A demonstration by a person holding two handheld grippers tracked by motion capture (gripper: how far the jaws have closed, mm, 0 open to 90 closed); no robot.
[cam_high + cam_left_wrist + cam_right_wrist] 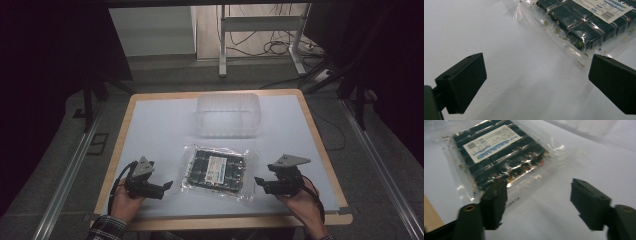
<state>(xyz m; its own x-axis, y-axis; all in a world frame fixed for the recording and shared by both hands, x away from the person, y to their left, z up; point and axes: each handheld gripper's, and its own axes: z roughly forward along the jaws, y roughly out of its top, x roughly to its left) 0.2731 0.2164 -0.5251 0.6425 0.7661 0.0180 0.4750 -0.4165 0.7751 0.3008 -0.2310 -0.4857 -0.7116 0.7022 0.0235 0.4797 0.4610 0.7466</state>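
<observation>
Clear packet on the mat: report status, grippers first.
Left gripper open, right gripper open, flanking clear packet. Packet flat, untouched. Clear tub behind, not blocking.

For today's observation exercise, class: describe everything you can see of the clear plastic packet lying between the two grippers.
The packet is a flat, glossy, see-through plastic bag with crinkled, sealed edges. Inside lie dark, nearly black rectangular pieces packed in rows, with small loose crumbs scattered in the bag. A white printed label with a barcode sits on top. It lies flat on the white table, near the front edge, in front of a clear plastic container. The left gripper and right gripper flank it; neither holds it.
</observation>
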